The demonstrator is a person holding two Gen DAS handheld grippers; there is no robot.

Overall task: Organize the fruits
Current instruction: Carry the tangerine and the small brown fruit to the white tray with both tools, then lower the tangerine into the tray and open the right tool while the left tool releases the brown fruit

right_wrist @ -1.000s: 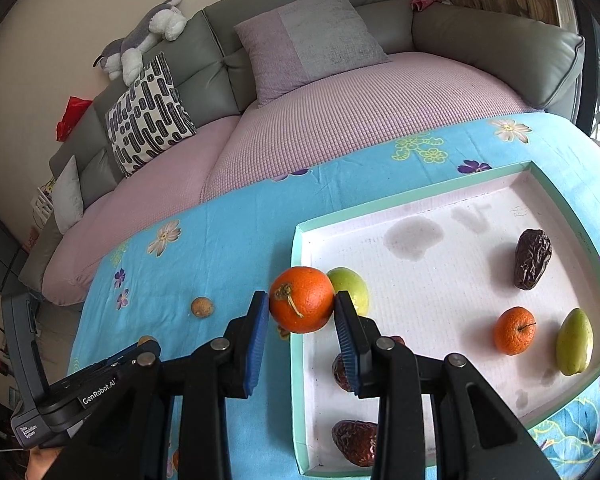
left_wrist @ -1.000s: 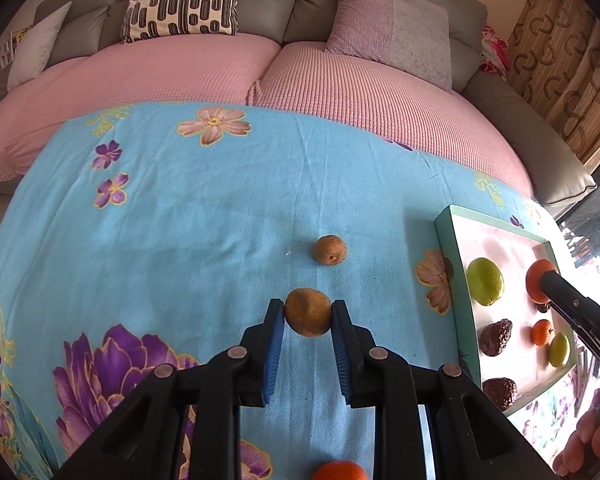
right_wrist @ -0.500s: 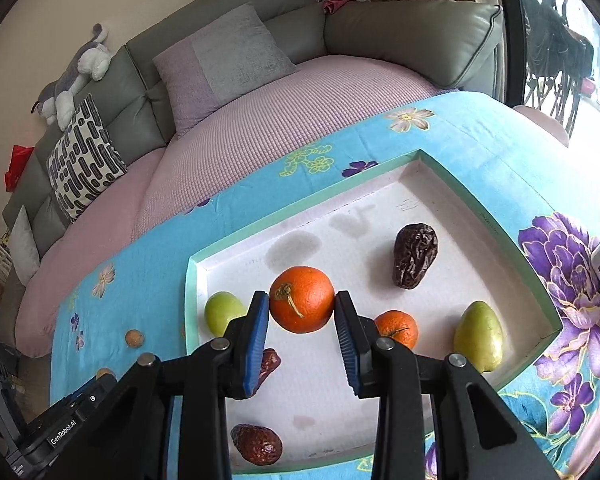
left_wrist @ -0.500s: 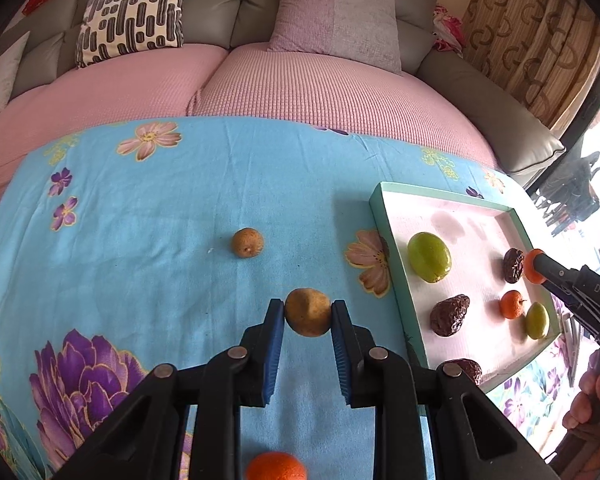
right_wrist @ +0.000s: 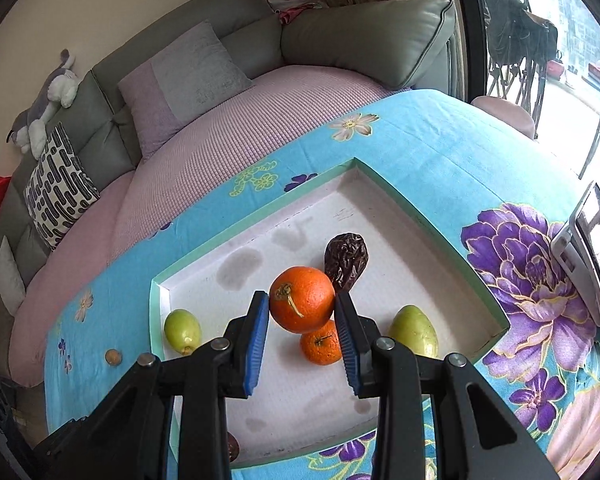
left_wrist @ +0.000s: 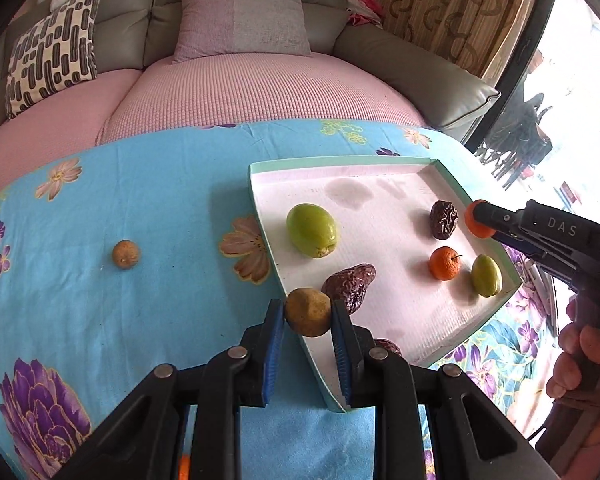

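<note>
1. Left wrist view: the left claw (left_wrist: 308, 314) is clenched on a small brown fruit (left_wrist: 308, 312), its blue pads pressing both flanks so the fruit rides clear of the counter (left_wrist: 140, 320) with its blue flowered cloth. The fruit hangs right over the near-left edge of the tray (left_wrist: 476, 196), seemingly so it can be set down inside with the others.
2. Ahead and to the right of this claw, inside the tray, lie a large green fruit (left_wrist: 311, 230), a wrinkled dark date (left_wrist: 352, 286) just beyond the claw tips, a second date (left_wrist: 444, 219), a small orange (left_wrist: 444, 263) and a smaller green fruit (left_wrist: 486, 275).
3. Well off to the left of the claw, one more brown fruit (left_wrist: 126, 254) sits alone on the cloth, not yet gathered.
4. At the far right, the right claw (left_wrist: 480, 218) reaches over the tray's far rim, gripped by a hand (left_wrist: 580, 360).
5. Right wrist view: the right claw (right_wrist: 302, 308) is clenched on a big orange (right_wrist: 302, 298), stem toward the left pad, held above the tray (right_wrist: 440, 240) floor. Just below it lies the small orange (right_wrist: 321, 346); a date (right_wrist: 346, 260) lies just beyond, a green fruit (right_wrist: 413, 332) to the right and another (right_wrist: 182, 331) to the left.
</note>
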